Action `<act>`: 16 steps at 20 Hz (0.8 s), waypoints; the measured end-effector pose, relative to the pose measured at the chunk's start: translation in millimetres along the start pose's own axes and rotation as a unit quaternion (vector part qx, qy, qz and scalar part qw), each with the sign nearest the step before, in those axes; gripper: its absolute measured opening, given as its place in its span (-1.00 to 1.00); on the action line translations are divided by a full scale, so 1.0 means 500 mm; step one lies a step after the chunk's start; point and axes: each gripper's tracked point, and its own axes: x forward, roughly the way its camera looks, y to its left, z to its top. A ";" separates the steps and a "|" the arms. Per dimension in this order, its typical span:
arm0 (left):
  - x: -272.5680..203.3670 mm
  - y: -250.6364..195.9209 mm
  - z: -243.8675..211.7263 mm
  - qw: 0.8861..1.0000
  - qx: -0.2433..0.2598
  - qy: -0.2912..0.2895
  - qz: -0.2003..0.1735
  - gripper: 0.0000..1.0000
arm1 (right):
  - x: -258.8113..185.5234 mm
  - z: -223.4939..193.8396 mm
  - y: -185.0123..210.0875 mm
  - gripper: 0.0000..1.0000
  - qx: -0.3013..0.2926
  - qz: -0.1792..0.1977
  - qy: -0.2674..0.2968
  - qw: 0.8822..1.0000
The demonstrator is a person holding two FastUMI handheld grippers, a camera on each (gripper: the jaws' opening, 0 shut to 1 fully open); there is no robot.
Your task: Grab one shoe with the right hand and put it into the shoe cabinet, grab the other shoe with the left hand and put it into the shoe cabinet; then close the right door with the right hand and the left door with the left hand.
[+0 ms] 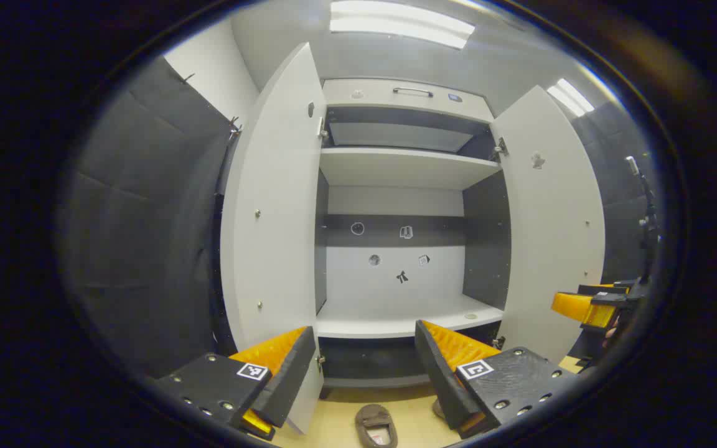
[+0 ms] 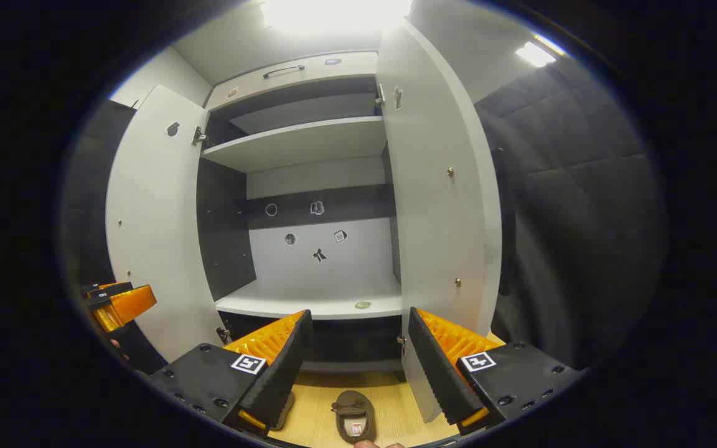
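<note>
Pale wooden floor [image 2: 315, 423] before open white shoe cabinet [image 2: 309, 305]: brown slipper-like shoe [image 2: 353, 415] lies below; right hand-held gripper [image 2: 358, 373] released, empty; lower straight, straddle shoe's sides.

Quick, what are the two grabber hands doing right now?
Left gripper: open, holding nothing.
Right gripper: open, holding nothing, above a brown shoe on the floor.

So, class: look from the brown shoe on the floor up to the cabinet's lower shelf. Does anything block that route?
Nothing visible does. Both doors, the left door and the right door, stand swung open, and the lower shelf lies bare above the brown shoe. The right gripper hangs open over that shoe.
</note>
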 end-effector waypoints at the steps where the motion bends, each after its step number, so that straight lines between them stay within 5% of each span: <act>1: -0.005 0.000 -0.006 1.000 0.000 0.005 0.000 0.99 | 0.004 0.004 0.006 0.95 -0.002 0.003 0.000 1.000; 2: -0.007 0.005 -0.006 1.000 0.002 0.006 0.003 0.87 | 0.006 0.007 0.011 0.95 -0.001 0.005 -0.001 1.000; 16: -0.037 0.029 -0.040 1.000 -0.001 0.019 -0.004 0.87 | -0.013 0.002 0.011 0.95 -0.004 -0.023 0.000 1.000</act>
